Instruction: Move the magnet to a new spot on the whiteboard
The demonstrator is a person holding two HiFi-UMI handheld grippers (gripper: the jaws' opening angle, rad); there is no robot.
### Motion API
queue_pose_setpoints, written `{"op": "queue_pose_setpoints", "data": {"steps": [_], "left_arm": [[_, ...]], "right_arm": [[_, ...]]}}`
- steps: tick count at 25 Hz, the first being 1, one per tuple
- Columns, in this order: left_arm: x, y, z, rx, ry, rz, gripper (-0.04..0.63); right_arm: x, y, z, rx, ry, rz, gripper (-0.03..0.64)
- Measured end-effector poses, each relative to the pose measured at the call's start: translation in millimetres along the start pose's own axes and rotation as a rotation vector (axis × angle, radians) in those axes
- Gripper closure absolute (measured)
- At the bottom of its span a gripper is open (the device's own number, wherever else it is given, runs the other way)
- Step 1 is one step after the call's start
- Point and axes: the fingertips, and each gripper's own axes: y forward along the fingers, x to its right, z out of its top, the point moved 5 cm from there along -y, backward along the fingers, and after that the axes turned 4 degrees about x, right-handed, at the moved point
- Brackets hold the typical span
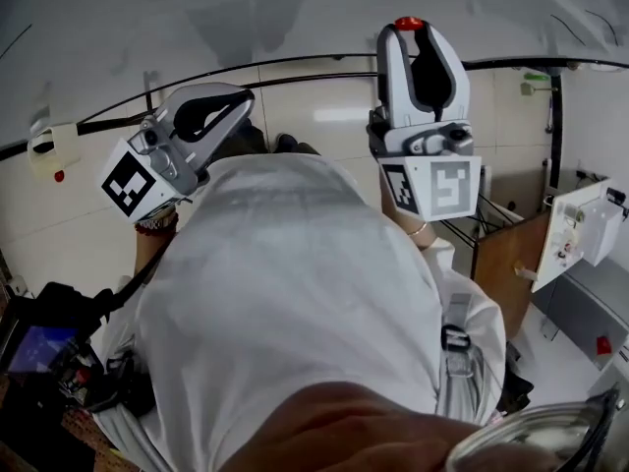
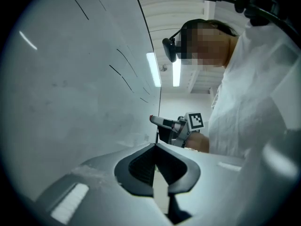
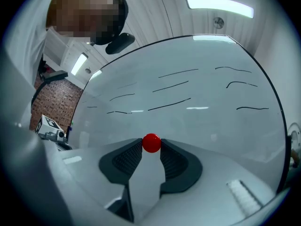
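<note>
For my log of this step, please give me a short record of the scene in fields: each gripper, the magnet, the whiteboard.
left gripper: jaws together, nothing between them
right gripper: shut on the red magnet at its jaw tips
red magnet: round, in front of the whiteboard; whether it touches the board cannot be told
whiteboard: ahead of both grippers, marked with thin black pen strokes

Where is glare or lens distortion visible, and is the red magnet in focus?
Right gripper view: fisheye bends the white whiteboard, which mirrors ceiling lights; the small round red magnet is sharp. Left gripper view: vignetted corners. Head view: its dark frame bows.
</note>
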Motion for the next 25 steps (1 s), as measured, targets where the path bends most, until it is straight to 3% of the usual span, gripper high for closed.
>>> {"op": "queue_pose_setpoints", "data": {"steps": [4, 10, 18, 25], "left_arm": [[14, 31, 10, 0.033, -0.019, -0.100, 0.589], [37, 42, 1, -0.015, -0.047, -0.221, 0.589], [40, 45, 2, -0.004, -0.064, -0.241, 0.589], [39, 43, 0, -0.006, -0.060, -0.239, 0.589]], "right_arm": [[11, -5, 7, -0.018, -0.007, -0.024, 0.492], [16, -28, 12, -0.030, -0.065, -0.083, 0.492], [18, -43, 13, -0.025, -0.067, -0.120, 0.491], [6, -43, 13, -0.005, -0.088, -0.082, 0.491]]}}
